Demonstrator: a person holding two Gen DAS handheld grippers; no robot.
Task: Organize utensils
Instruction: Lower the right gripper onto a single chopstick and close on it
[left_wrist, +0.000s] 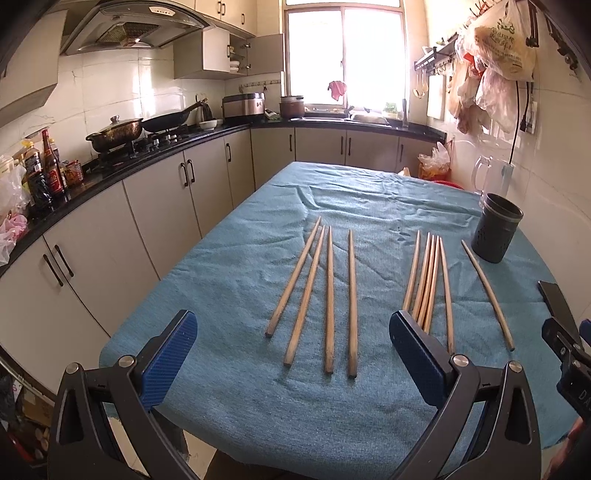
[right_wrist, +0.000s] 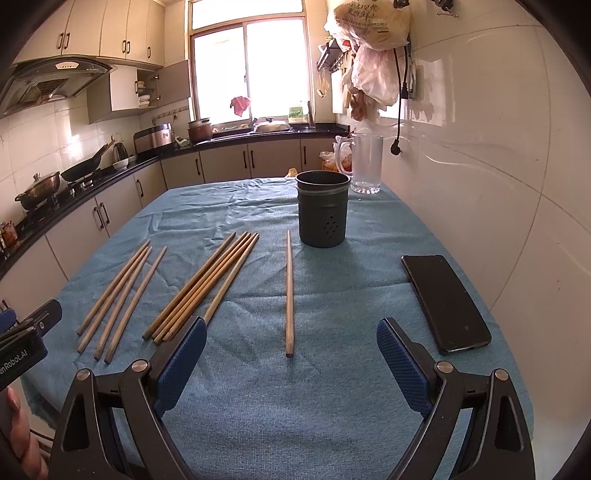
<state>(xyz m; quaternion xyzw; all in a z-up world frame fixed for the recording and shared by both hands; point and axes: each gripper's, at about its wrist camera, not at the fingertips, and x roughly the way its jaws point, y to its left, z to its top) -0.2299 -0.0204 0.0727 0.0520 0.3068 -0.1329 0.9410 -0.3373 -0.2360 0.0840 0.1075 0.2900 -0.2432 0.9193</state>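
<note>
I am looking down a tabletop (right_wrist: 369, 258) covered with a blue cloth, in a kitchen, through both wrist cameras.

Farthest left, my left tool (left_wrist: 293, 349) hovers low over the near edge with its blue pads spread wide and nothing between them. Just ahead of it lie four wooden chopsticks (left_wrist: 328, 295), spaced apart and pointing away from me, their thick ends nearest.

To the right of those is a tighter bundle of four chopsticks (left_wrist: 430, 280), some touching one another; their near ends are hidden behind the left tool's right pad (left_wrist: 417, 354).

Further right, a single chopstick (right_wrist: 289, 291) lies alone, straight ahead of my right tool (right_wrist: 291, 358). That tool is also opened wide and holds nothing; the chopstick's thick end sits roughly midway between its pads, just beyond them.

Beyond the single chopstick, slightly right, stands a dark cylindrical holder (right_wrist: 322, 210) with small holes in its side, upright; I see nothing in it. A clear glass jug (right_wrist: 365, 162) stands behind it near the wall. Farthest right, a black phone (right_wrist: 445, 302) lies flat on the cloth.

I judge the task is at its start: all nine chopsticks are on the cloth, none in the holder. The next move likely calls for lowering the right tool over the single chopstick, closing on it near its thick end, then tipping it upright into the holder.
</note>
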